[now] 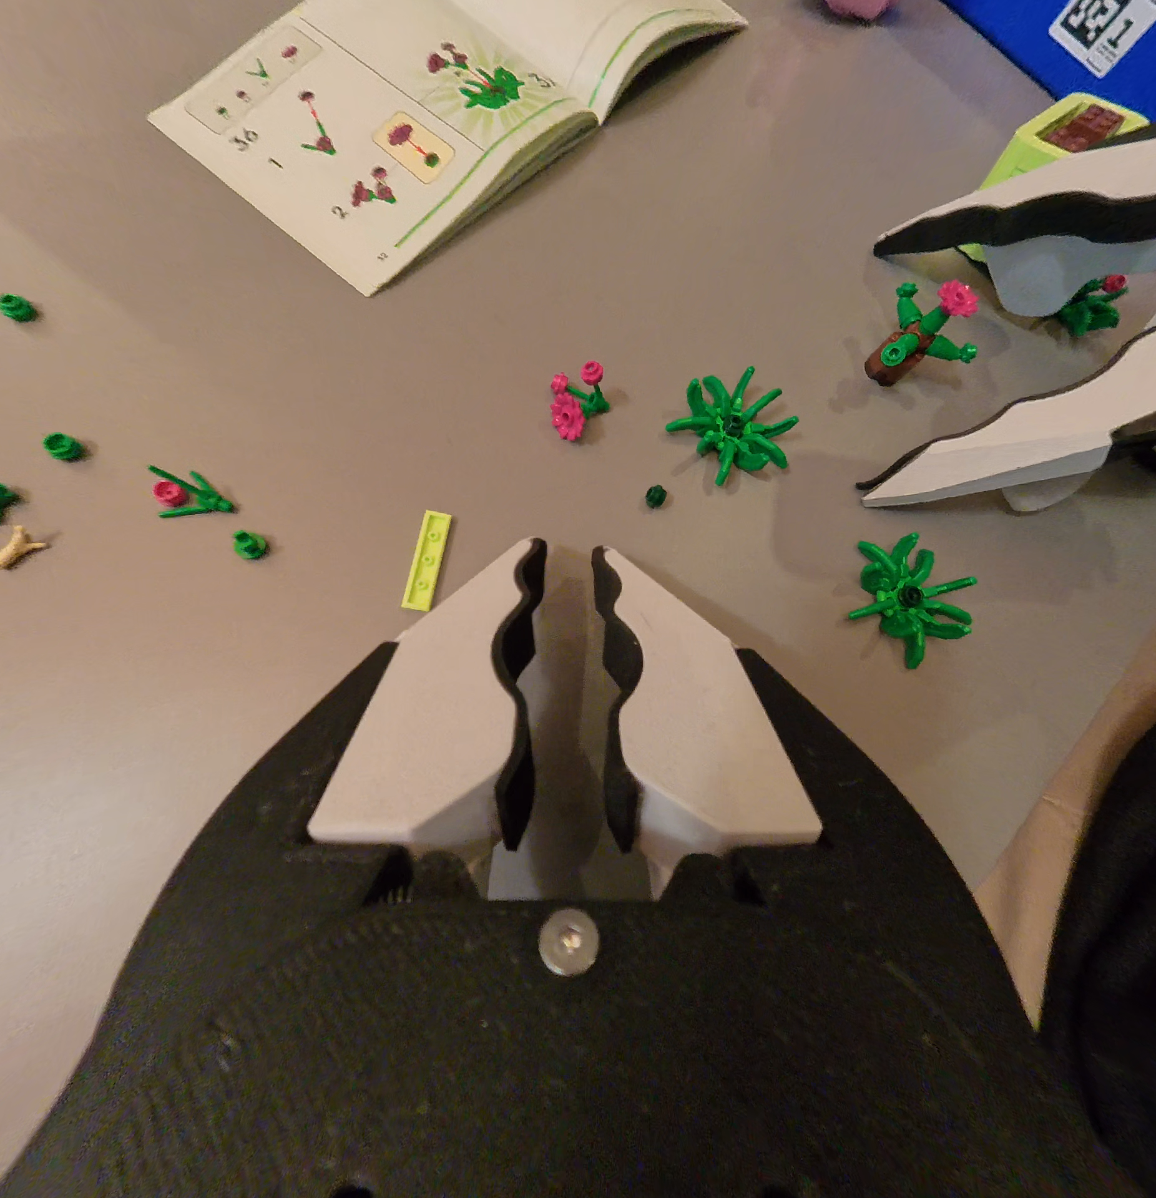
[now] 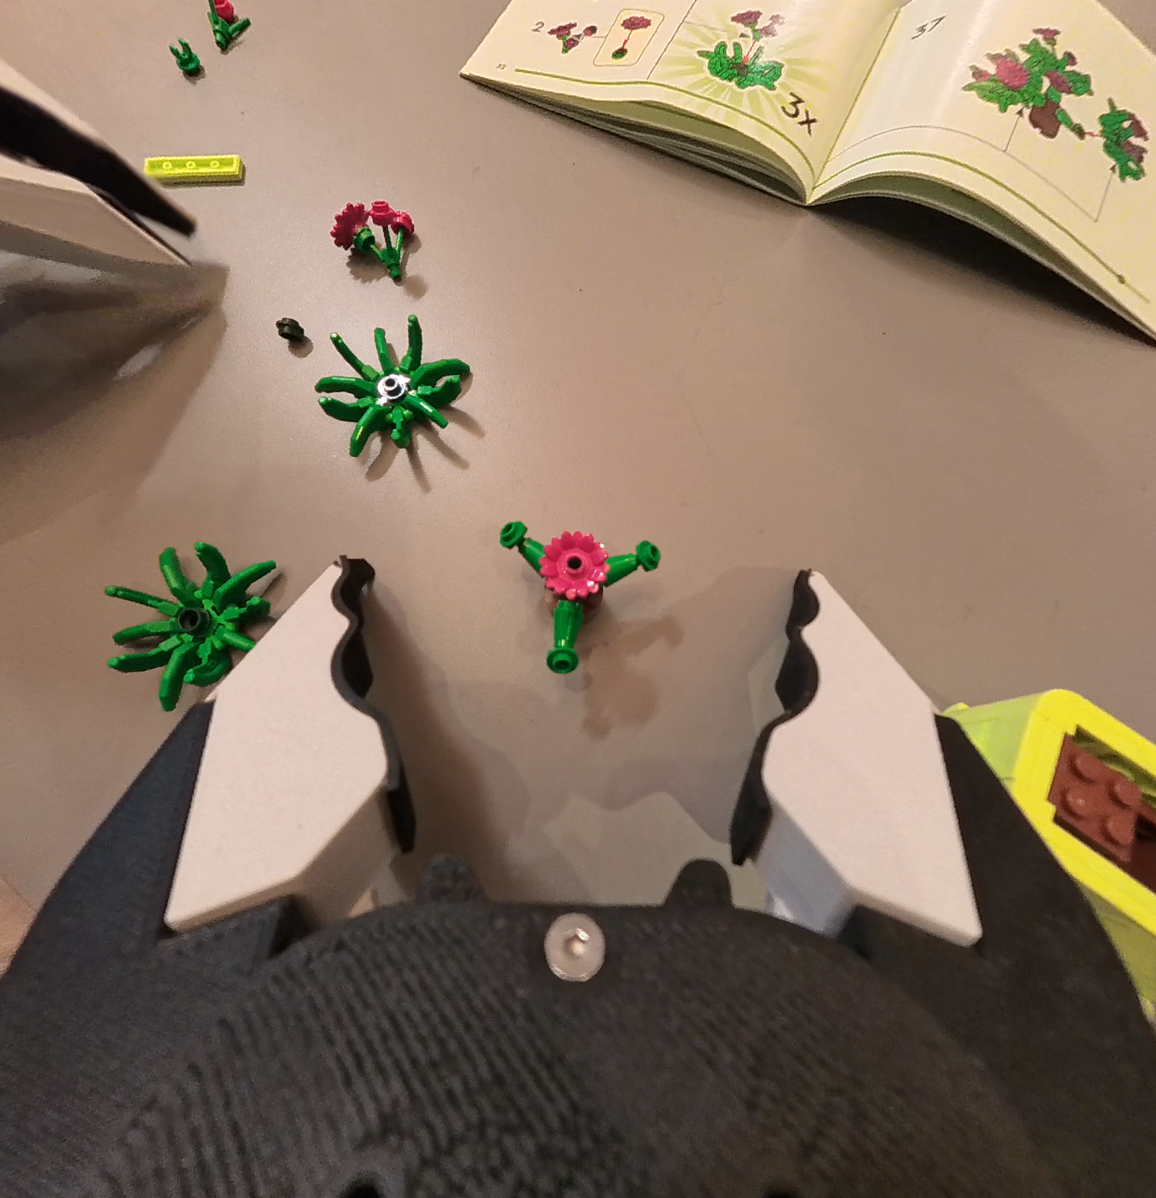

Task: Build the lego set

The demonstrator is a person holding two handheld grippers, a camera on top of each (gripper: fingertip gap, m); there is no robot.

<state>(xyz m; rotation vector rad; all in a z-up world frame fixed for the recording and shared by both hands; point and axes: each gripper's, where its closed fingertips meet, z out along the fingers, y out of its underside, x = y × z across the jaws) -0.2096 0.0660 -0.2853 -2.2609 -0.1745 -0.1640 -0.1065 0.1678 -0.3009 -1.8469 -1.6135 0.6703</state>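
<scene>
My right gripper is open and empty, its jaws standing either side of a brown stem piece with green cones and a pink flower, which stands on the grey table. In the left wrist view this piece sits by the right gripper. My left gripper is shut and empty, low over the table. Two green leaf rosettes lie ahead and right of it. A pink flower cluster and a dark green stud lie just ahead.
An open instruction booklet lies at the far side. A lime pot with brown bricks stands right of my right gripper. A lime plate lies by my left fingertip. Loose green studs, a stem with a flower and a tan piece lie left.
</scene>
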